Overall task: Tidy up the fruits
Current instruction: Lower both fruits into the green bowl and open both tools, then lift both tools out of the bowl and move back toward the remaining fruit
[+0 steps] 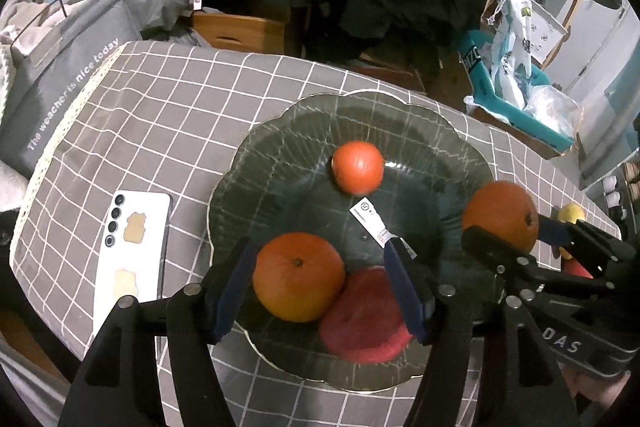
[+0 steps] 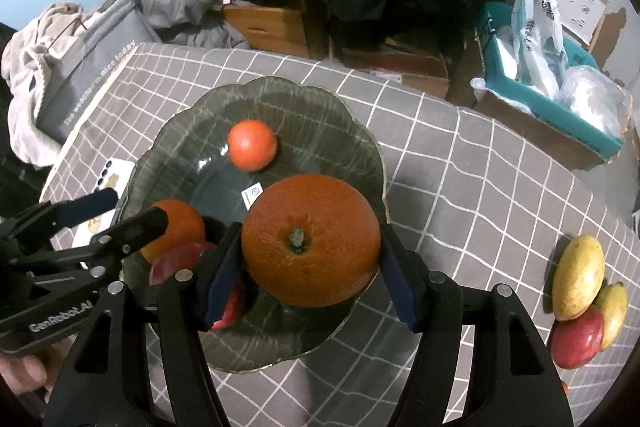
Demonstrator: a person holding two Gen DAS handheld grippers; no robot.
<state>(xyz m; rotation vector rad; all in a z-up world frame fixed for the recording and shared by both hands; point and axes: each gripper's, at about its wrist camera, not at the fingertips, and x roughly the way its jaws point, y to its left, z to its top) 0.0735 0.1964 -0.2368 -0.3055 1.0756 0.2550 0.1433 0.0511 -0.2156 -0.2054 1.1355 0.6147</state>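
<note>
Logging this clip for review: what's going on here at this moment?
A person with two handheld grippers is moving fruit onto a dark glass plate. The right gripper holds a large orange over the plate's near edge. The left gripper is open above an orange and a red apple already on the plate, beside a small tomato-like fruit. Two mangoes and another apple remain on the tablecloth.

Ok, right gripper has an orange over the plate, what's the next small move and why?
Probably lower it a little and open. The right gripper holds the big orange over the near rim of the plate, which already holds a small orange, another orange and a red apple. The left gripper is open around those two, so set down clear of it.
</note>
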